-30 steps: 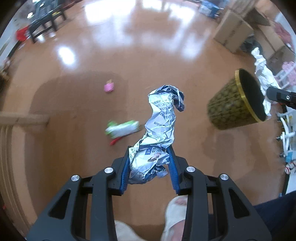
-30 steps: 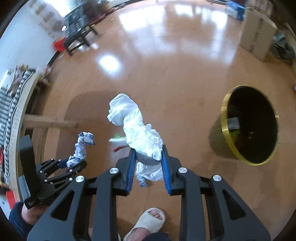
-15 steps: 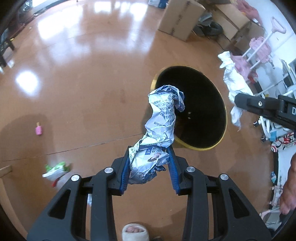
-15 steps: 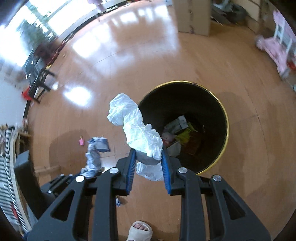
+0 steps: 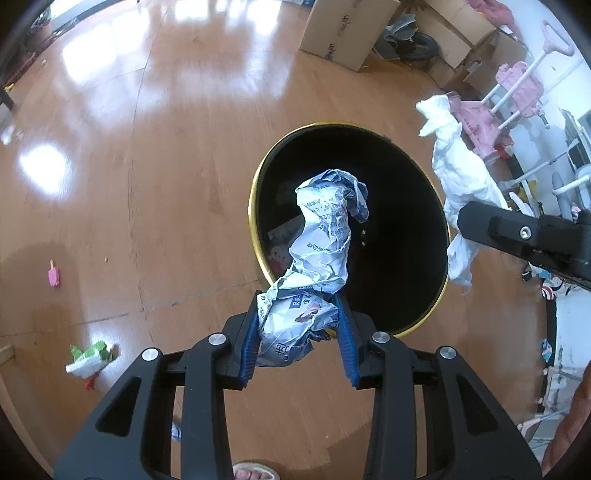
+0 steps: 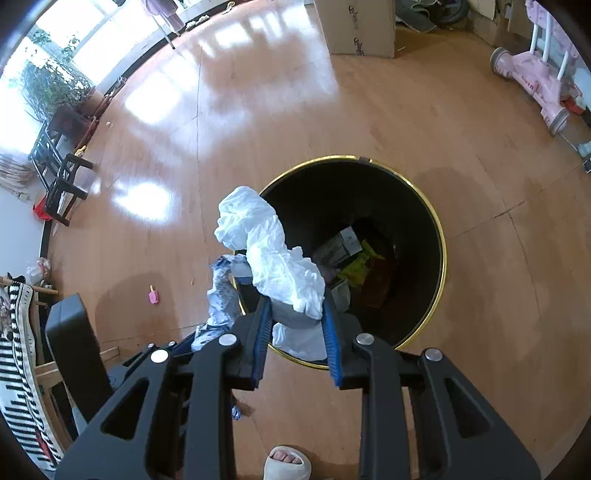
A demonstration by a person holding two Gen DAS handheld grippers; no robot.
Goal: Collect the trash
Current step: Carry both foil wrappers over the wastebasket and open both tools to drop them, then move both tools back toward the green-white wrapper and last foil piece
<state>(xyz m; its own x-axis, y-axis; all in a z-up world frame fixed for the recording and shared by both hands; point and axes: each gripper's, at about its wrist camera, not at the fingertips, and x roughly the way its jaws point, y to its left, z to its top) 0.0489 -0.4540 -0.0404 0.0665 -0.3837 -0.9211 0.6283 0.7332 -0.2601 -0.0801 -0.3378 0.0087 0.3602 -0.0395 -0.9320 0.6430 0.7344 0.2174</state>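
My left gripper (image 5: 300, 325) is shut on a crumpled silver printed wrapper (image 5: 325, 236) that sticks up over the near rim of the black, gold-rimmed trash bin (image 5: 258, 177). My right gripper (image 6: 295, 325) is shut on a crumpled white tissue (image 6: 273, 258), held above the bin (image 6: 439, 236) at its near left edge. Several pieces of trash (image 6: 347, 254) lie at the bin's bottom. In the left wrist view the white tissue (image 5: 458, 162) hangs to the right of the bin. The silver wrapper (image 6: 221, 295) shows left of my right gripper.
On the wooden floor lie a pink ice-pop toy (image 5: 53, 275) and a green-white wrapper (image 5: 90, 356) to the left. Cardboard boxes (image 5: 343, 33) and a pink ride-on toy (image 6: 543, 85) stand beyond the bin. A person's sandalled foot (image 6: 286, 463) is below the grippers.
Both grippers swung right across the floor from beside the bin to over its opening, keeping hold of the wrapper and the tissue. The floor litter slid off to the left.
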